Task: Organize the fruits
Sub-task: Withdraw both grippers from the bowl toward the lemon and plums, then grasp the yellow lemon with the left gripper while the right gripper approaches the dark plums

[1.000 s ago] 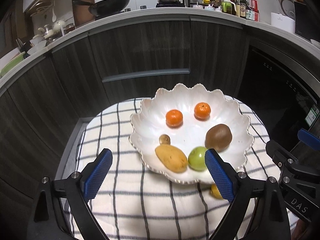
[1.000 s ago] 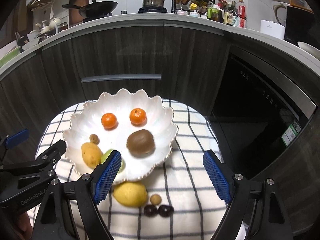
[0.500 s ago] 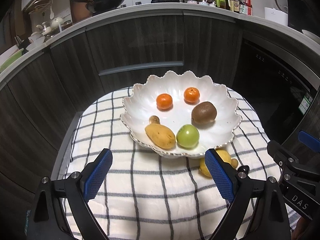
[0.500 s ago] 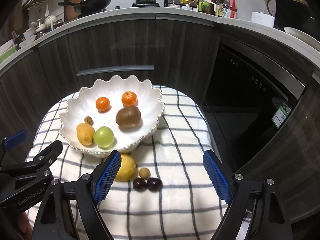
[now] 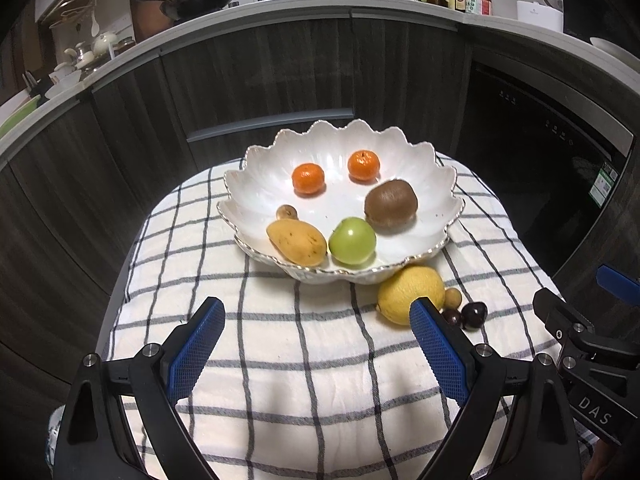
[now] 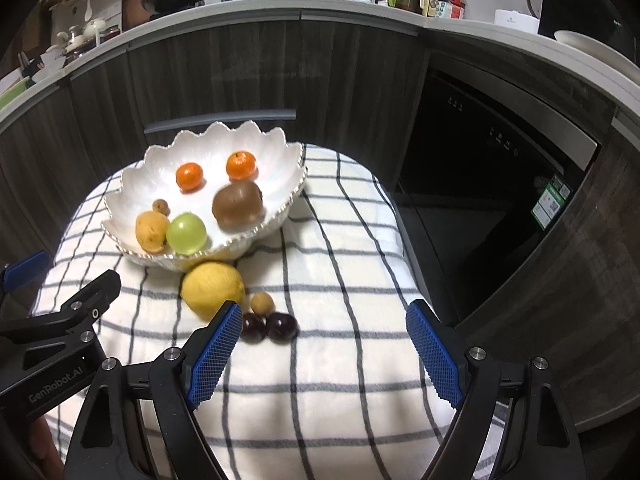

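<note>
Right gripper (image 6: 322, 346): jaws wide apart, empty, held above the checked cloth (image 6: 340, 380) at the near edge, w/ its left pad just in front of the loose fruit. Left gripper (image 5: 316, 346): likewise spread and empty, over bare cloth nearer the left side; its right pad overlaps the lemon (image 5: 410, 292) in view, no contact evident. Outward from the right gripper: two dark cherries (image 6: 271, 327) side by side, a small tan fruit (image 6: 262, 303) just behind them, then the lemon, which sits tight against the near rim of the white scalloped bowl (image 6: 168, 152). In the bowl: two oranges (image 6: 216, 170) at the far side, kiwi (image 6: 238, 204) at right, green apple (image 6: 186, 234) and mango (image 6: 151, 231) at the near edge, one small brown fruit (image 6: 161, 206) by the mango. Step, as judged: approx. two-thirds sorted; four pieces remain on the cloth, none yet gripped. Next move prob. calls for lowering the right gripper over a cherry or the lemon, closing gently, then lifting clear of the bowl's raised rim. Risk: round fruit may roll on soft cloth.
</note>
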`<state>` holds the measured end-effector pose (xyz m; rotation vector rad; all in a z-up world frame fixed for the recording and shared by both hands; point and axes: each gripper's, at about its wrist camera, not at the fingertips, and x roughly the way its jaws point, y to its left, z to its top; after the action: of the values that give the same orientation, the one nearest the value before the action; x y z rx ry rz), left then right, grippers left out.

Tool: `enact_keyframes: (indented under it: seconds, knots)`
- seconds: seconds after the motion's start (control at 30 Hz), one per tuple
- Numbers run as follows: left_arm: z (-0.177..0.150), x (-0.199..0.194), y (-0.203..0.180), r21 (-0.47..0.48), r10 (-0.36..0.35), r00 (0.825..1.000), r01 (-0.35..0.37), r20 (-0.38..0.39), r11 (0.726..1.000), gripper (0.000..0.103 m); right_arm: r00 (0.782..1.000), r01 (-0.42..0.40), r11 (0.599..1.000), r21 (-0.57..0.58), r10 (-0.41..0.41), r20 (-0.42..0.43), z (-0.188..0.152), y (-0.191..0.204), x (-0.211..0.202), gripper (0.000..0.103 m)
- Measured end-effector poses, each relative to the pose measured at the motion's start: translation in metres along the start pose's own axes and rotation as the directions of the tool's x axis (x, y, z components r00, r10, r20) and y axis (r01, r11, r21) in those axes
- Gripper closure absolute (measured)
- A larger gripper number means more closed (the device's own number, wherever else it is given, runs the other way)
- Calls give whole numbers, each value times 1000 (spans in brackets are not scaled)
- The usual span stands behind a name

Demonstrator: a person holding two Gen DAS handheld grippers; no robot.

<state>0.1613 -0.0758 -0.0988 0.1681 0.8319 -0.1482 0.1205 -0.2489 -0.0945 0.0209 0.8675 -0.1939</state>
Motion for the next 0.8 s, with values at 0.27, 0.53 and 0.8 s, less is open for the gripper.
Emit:
enact_keyframes:
  seconds: [0.27, 0.53, 0.8]
  knots:
    - [-13, 10, -7, -11, -14, 1000, 14, -18, 1000, 9, 999, 4, 1000, 4, -4, -34, -11, -6, 11, 18]
    - [-14, 25, -27, -25, -55, 998, 54, -29, 998, 9, 999, 22, 999, 23, -21, -50, -16, -24, 22, 18]
    - [-10, 48, -50, -31, -79, 996, 78, -48, 996, 9, 998, 32, 998, 47, -29, -64, -14, -42, 37, 18]
